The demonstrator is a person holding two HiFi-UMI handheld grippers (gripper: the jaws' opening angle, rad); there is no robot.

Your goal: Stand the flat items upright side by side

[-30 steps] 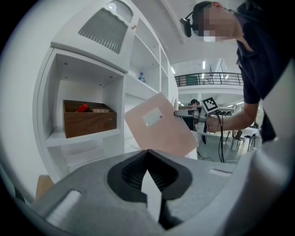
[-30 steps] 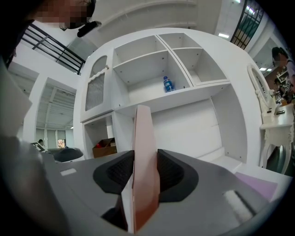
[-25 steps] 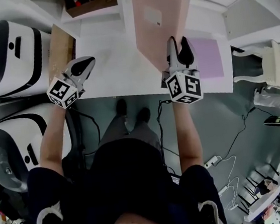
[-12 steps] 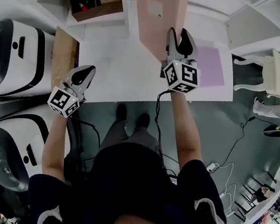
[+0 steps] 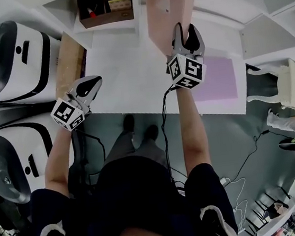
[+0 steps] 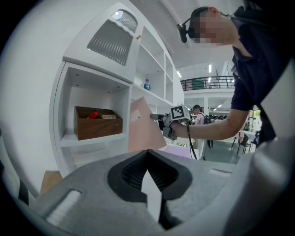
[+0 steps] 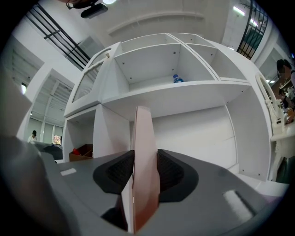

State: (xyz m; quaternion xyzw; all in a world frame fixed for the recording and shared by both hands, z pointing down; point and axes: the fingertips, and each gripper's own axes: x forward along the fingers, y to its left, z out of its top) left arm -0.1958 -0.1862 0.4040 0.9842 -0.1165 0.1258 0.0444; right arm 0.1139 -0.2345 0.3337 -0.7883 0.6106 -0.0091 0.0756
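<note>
A pink flat book [image 5: 168, 8] stands upright on edge, my right gripper [image 5: 186, 32] shut on its near edge. In the right gripper view the pink book [image 7: 144, 147] fills the gap between the pads, facing the wide lower shelf bay. A purple flat item [image 5: 214, 77] lies flat on the white table [image 5: 126, 74], right of that gripper. A brown flat item [image 5: 68, 57] lies at the table's left end. My left gripper [image 5: 91, 86] hovers over the table's front left, shut and empty. From the left gripper view [image 6: 147, 154] the pink book [image 6: 145, 131] leans beside the shelf wall.
A wooden box [image 5: 104, 5] with small things sits in the left shelf compartment. A blue bottle [image 7: 177, 79] stands on an upper shelf. Two white machines [image 5: 6, 57] stand left of the table. Cables trail on the floor below the table's edge.
My right gripper has carried the pink book farther from the person, toward the shelf bay. The left gripper has hardly moved.
</note>
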